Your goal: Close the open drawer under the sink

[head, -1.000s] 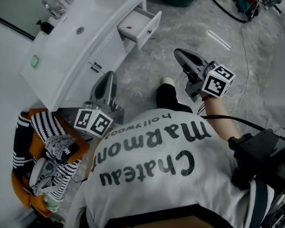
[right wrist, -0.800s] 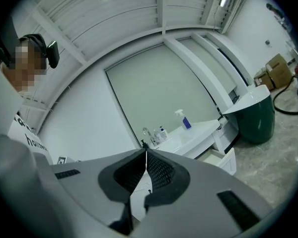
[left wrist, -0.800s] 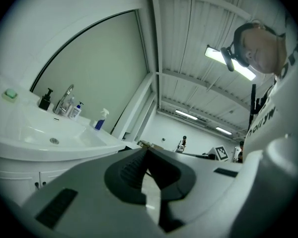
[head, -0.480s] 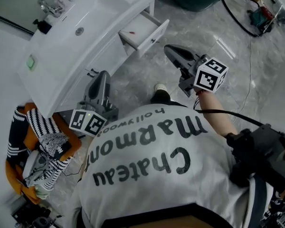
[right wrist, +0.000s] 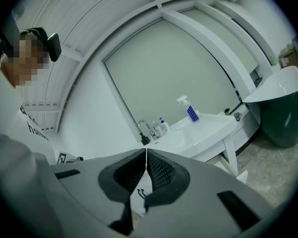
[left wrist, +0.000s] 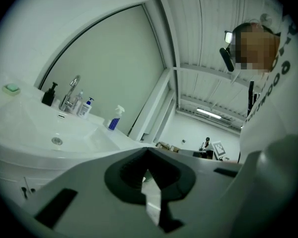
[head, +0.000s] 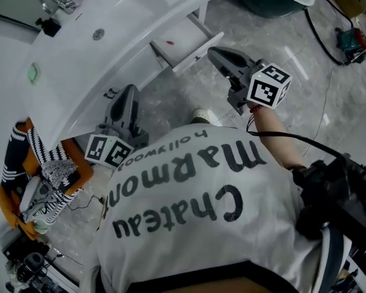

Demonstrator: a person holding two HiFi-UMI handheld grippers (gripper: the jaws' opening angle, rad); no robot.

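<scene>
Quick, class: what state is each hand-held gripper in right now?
Left hand-held gripper: closed, empty.
Right hand-held gripper: closed, empty.

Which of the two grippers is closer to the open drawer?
The right gripper: its tip sits just beside the front of the open drawer, while the left gripper is clearly farther from it.

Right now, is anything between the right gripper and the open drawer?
Nothing shows there. In the head view the right gripper, shut, is almost at the front of the drawer, with no object between.
</scene>
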